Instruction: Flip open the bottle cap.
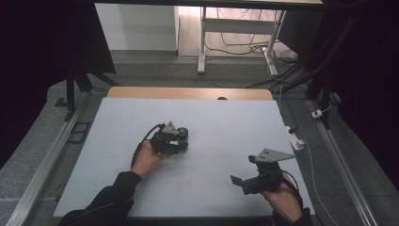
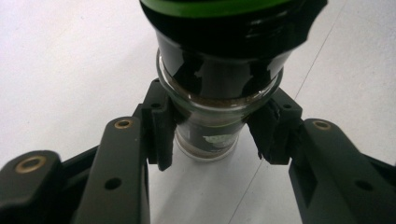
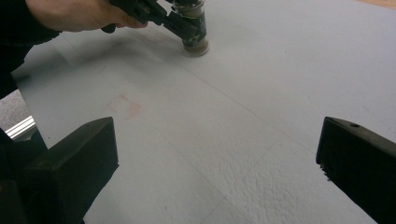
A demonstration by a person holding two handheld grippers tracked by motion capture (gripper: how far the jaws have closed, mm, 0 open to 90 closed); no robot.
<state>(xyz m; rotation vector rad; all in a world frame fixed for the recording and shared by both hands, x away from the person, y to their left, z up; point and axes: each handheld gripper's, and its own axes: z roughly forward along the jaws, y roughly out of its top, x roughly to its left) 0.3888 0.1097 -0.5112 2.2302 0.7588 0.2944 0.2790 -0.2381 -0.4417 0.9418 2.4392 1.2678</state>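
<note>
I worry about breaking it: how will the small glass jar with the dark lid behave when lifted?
The jar looks like smooth glass, so probably slippery and fragile. The left tongs clamp its narrow lower part beneath a wider dark lid, so it may tip if they loosen.

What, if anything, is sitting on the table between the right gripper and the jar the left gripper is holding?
Nothing visible. The right gripper, jaws open, faces the jar across bare white table, with only a faint reddish stain on the surface. The left gripper is clamped on the jar's lower body.
</note>
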